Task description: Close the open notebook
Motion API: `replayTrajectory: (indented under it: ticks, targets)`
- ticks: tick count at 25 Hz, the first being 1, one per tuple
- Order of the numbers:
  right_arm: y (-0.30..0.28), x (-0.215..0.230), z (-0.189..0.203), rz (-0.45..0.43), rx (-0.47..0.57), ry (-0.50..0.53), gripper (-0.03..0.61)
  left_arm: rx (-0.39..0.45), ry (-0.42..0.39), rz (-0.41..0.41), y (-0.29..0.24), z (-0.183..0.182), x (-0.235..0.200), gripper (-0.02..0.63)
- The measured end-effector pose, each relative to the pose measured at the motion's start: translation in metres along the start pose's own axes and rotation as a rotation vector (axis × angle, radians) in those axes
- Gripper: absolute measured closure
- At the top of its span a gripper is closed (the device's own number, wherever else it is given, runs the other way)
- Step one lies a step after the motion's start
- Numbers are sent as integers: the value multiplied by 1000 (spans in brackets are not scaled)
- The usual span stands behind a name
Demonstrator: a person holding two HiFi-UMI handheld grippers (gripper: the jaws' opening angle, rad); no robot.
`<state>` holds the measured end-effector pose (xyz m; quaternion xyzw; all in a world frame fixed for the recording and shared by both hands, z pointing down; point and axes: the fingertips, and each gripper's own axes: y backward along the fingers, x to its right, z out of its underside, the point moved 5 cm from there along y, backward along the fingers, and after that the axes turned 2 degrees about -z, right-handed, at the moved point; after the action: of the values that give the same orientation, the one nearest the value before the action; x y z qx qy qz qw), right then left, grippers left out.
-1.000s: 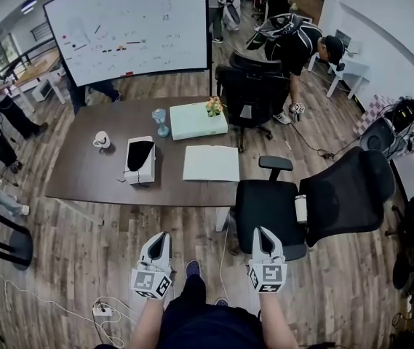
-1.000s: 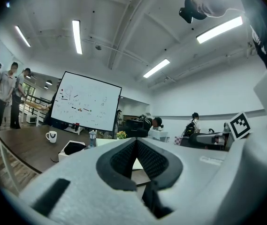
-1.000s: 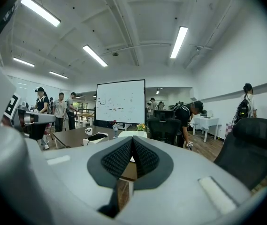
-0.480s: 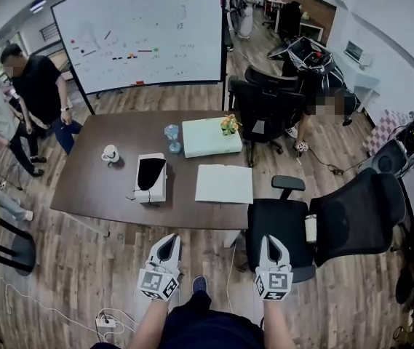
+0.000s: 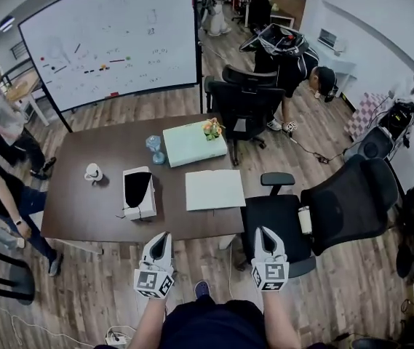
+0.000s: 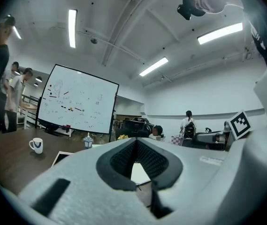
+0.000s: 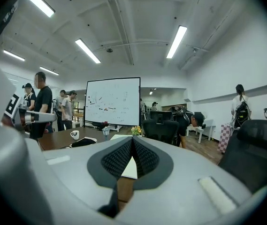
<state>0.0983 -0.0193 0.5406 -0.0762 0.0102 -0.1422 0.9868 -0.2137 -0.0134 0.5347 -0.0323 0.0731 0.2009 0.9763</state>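
The open notebook (image 5: 215, 189) lies flat with blank white pages on the dark brown table (image 5: 83, 209), near its front right corner. My left gripper (image 5: 164, 236) and right gripper (image 5: 261, 233) hover side by side in front of the table edge, short of the notebook, both shut with nothing held. In the left gripper view the gripper (image 6: 135, 142) points toward the table, and a strip of the notebook (image 6: 140, 175) shows between the pads. Through the right gripper (image 7: 132, 139) a slice of the notebook (image 7: 129, 168) shows too.
On the table stand a white box with a black inside (image 5: 138, 191), a white mug (image 5: 92, 172), a glass bottle (image 5: 155, 147) and a pale green box (image 5: 193, 142) with flowers (image 5: 212, 128). A black office chair (image 5: 316, 209) stands right of the notebook. People walk at the left.
The head view has shifted, so the table sits a little further left. Both grippers stay shut in front of the table edge. People around the room have moved.
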Motion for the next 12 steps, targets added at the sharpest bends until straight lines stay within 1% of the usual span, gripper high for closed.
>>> replayTrajectory:
  ticks: [3,6,12]
  targets:
    - [-7,3,0,25,-2,-9,568,-5,3,5,-10,-2,-9,627]
    - [-13,8,0,47,-1,-21,568,-10,-7,34,-21,-4,-12,627]
    - [-28,14,0,64,-9,-30,568,-16,-27,76,-44,-8,-12,627]
